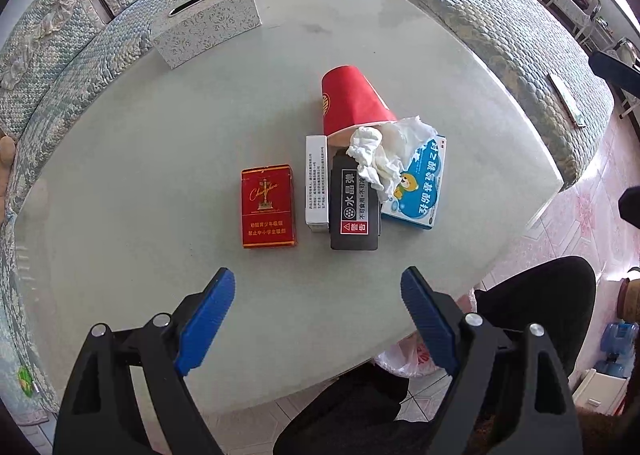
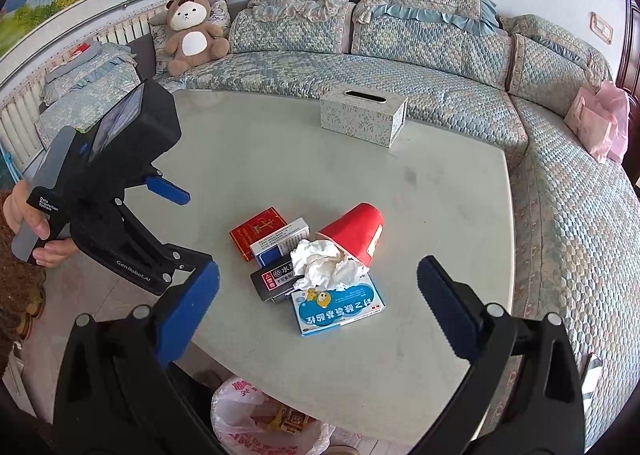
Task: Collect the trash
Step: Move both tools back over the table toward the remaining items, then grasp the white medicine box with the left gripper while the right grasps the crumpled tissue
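Both claws spread, empty: left claw (image 1: 318, 311), right claw (image 2: 318, 307). Trash pile mid-table (image 2: 248, 159): cup (image 2: 356, 233), tissue (image 2: 326, 263), red pack (image 1: 268, 207), boxes. Bag (image 2: 256, 419) below the edge already holds some scraps. Pile not yet collected.

Bright daylight, soft shadows, mild table (image 1: 160, 215) sheen, heavy fisheye edge warp, sharp

A patterned tissue box (image 2: 363, 117) stands at the far side of the pale table (image 2: 248, 159). Behind it curves a blue-green quilted sofa (image 2: 400, 67), where a plush bear (image 2: 191, 33) sits (propped against cushions), with pink bags (image 2: 600, 123) at the right end.
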